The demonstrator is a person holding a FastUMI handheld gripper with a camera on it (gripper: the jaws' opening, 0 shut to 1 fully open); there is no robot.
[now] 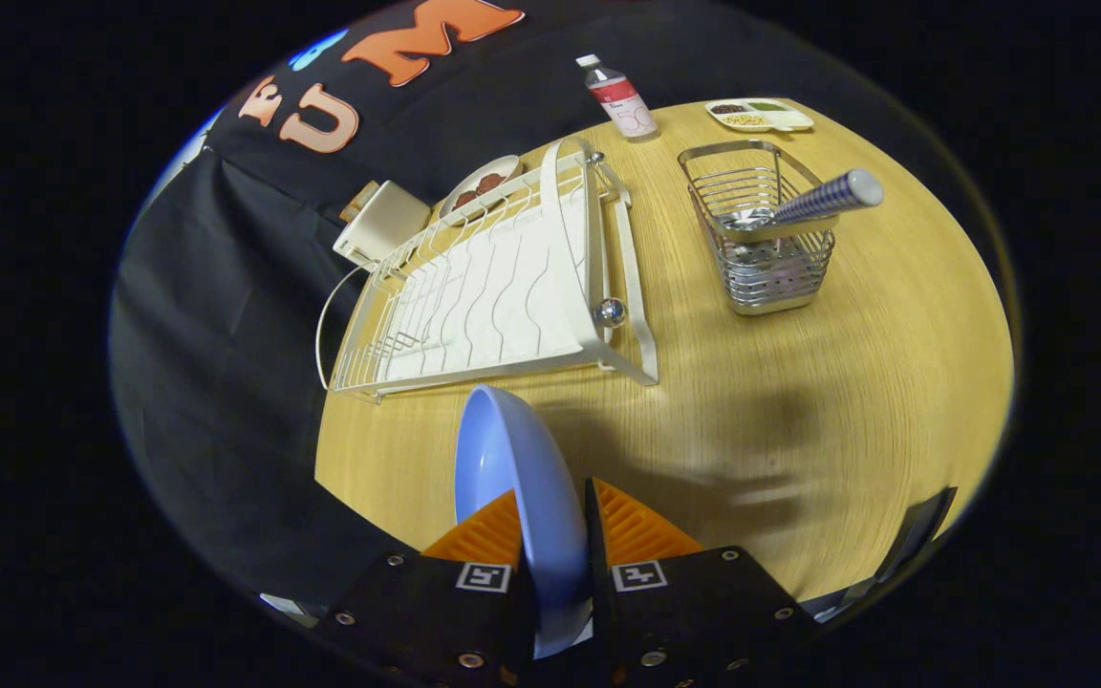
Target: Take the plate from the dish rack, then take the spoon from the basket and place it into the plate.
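The counter [799, 420] is round and wood-grained, and carries everything in view; on it, beyond the fingers and to their left, lies the dish rack [493, 287], its slots bare, which fits the plate being already out of it; to the rack's right, well apart from it, stands the wire basket [761, 239], upright so that it can hold cutlery on end. The plate [512, 478] is blue and sits edge-on between the fingers, its rim rising ahead of them toward the rack; it is carried on edge most likely because it stood that way in the slots; its flat face looks left. The gripper [555, 535] is clenched on the plate, one finger pressing each face. The spoon [813, 203] leans in the basket, bowl down, its long axis tilted, the checked handle pointing up and to the right over the rim, free to be gripped once the plate is set down.
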